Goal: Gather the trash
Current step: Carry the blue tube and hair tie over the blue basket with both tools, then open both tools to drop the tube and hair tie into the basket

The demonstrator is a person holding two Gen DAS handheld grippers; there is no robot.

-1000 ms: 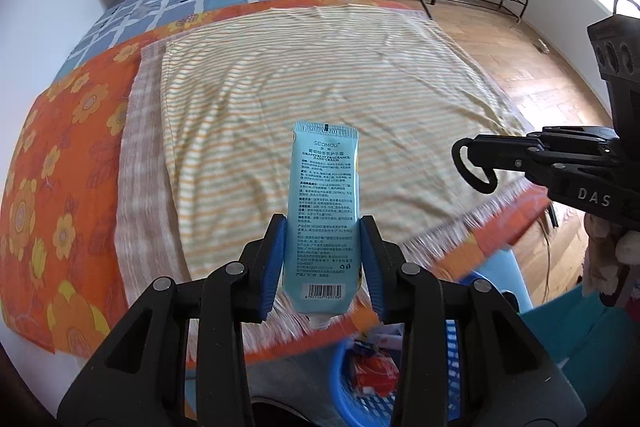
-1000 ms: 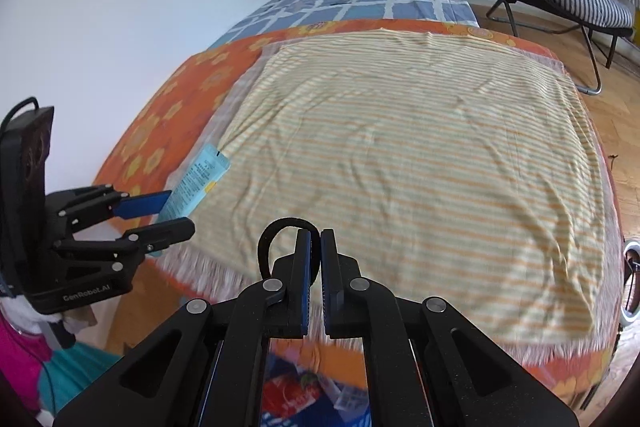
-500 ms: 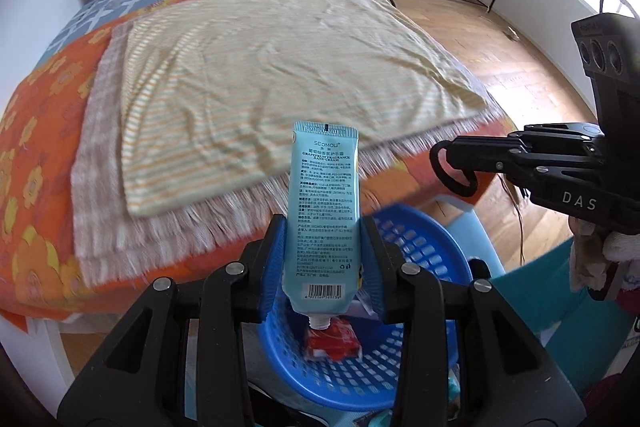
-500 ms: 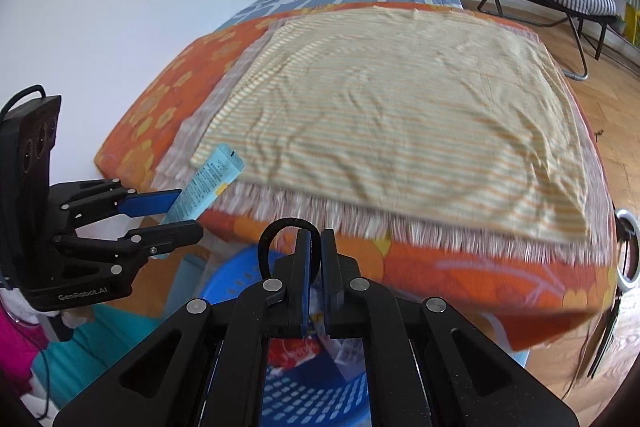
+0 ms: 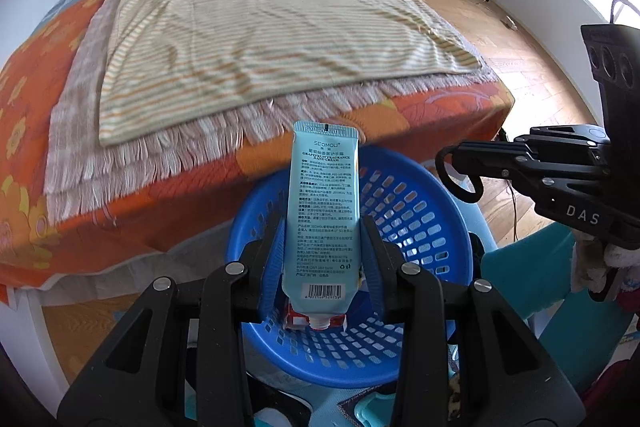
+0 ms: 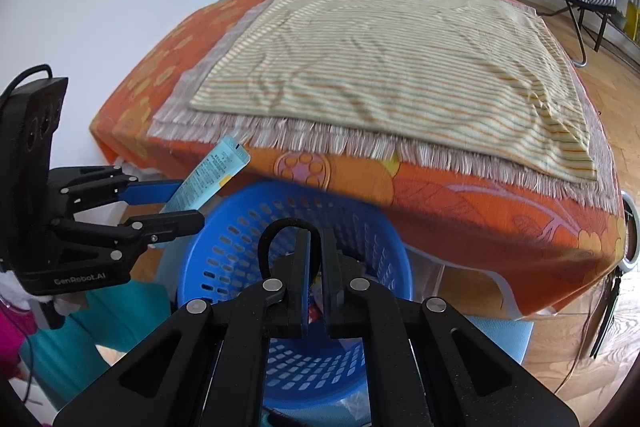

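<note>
The light, soft, probably slippery hand-cream tube [image 5: 323, 215] is clamped across its lower body by the left gripper [image 5: 322, 259] above the blue basket [image 5: 416, 211], while the right gripper [image 6: 316, 283] is kept closed and empty.

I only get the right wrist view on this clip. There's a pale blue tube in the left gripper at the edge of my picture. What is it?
Observer: The left wrist view shows the tube's printed side: it reads grapefruit fragrance hand cream.
Operator: Which end points down?
Observer: The cap end, hanging over the blue basket, with the left gripper's pads pressed on both sides.
Operator: Anything already in the basket?
Observer: Yes, a red and white packet lies on its bottom, just under the cap.
</note>
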